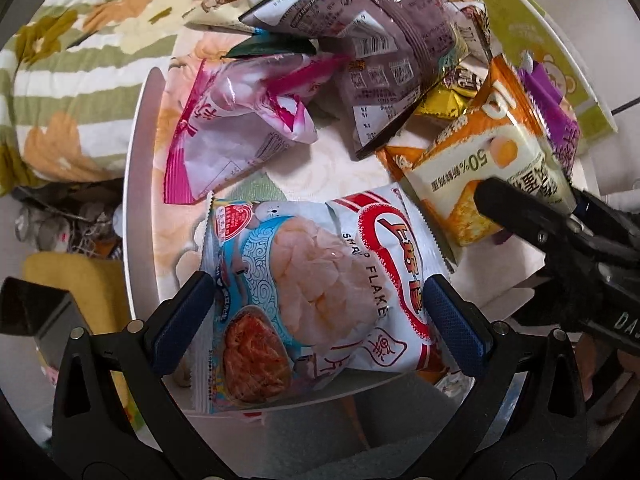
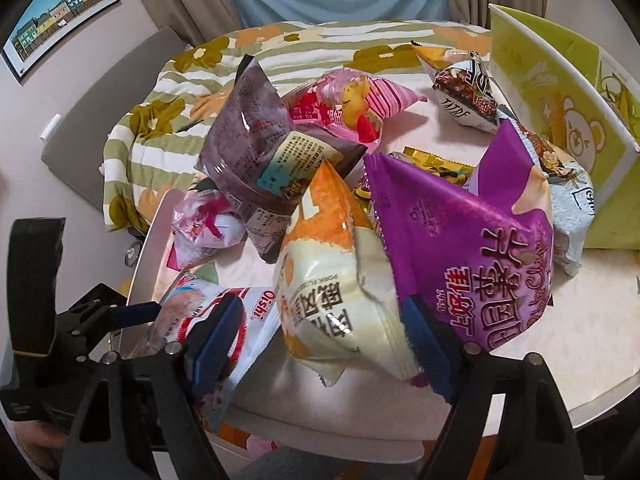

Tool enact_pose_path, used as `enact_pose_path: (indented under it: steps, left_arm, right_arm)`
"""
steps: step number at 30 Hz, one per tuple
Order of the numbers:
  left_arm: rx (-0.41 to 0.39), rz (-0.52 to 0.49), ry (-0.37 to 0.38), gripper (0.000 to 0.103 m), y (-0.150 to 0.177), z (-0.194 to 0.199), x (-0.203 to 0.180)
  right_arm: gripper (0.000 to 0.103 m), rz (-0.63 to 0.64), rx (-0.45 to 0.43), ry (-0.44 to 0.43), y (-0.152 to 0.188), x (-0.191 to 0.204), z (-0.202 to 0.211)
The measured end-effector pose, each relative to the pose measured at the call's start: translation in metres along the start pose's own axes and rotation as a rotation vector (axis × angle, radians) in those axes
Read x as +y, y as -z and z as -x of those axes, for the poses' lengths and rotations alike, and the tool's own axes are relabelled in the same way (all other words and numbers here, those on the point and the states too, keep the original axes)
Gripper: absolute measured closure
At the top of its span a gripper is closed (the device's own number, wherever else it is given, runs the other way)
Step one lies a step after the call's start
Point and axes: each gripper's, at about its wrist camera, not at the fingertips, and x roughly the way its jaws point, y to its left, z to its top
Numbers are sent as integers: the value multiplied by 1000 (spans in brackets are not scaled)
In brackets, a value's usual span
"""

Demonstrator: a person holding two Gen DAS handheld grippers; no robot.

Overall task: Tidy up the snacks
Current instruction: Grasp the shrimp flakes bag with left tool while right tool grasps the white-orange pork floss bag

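Note:
A white, red and blue shrimp flakes bag (image 1: 320, 280) lies flat at the near edge of the round table (image 1: 138, 184). My left gripper (image 1: 320, 281) straddles it, open, with a pad at each side edge and the bag not squeezed. To its right an orange and cream pork floss bag (image 2: 336, 304) leans against a purple bag (image 2: 472, 248). My right gripper (image 2: 322, 302) is open around the orange bag: the right pad touches it, and the left pad stands apart over the shrimp bag (image 2: 244, 316). In the left wrist view the right gripper (image 1: 540, 200) sits at the orange bag (image 1: 472, 176).
Several more snack bags crowd the table: a dark mauve one (image 1: 380, 64), a clear pink one (image 1: 240, 120), a pink one with a bear (image 2: 352, 108). A yellow-green bear box (image 2: 560, 100) stands at the back right. A floral striped blanket (image 1: 80, 60) lies beyond the table.

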Motion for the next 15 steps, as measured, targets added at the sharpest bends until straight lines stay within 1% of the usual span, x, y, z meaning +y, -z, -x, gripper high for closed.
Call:
enact_pose_path:
  steps: [6,8,9,10,12,15]
  left_arm:
    - [0,0,13,0,-1,-3,2]
    - [0,4,20,3,0,-2,1]
    - [-2,7,28,10,-1,-1,1]
    - [-5,13,46,17,-1,2,1]
    - [-13,18,52,22,-2,7,3]
    - [-24,33,71,28,-4,12,6]
  right_arm:
    - [29,35,1,25,-2,3,-6]
    - [29,54,2,41,-3,5,-9]
    - [30,63,3,52,0,7,-9]
    - [38,75,5,66,0,7,-10]
    - [48,97,15,86,1,9,-11]
    - [53,107,11,86,1,11,-10]
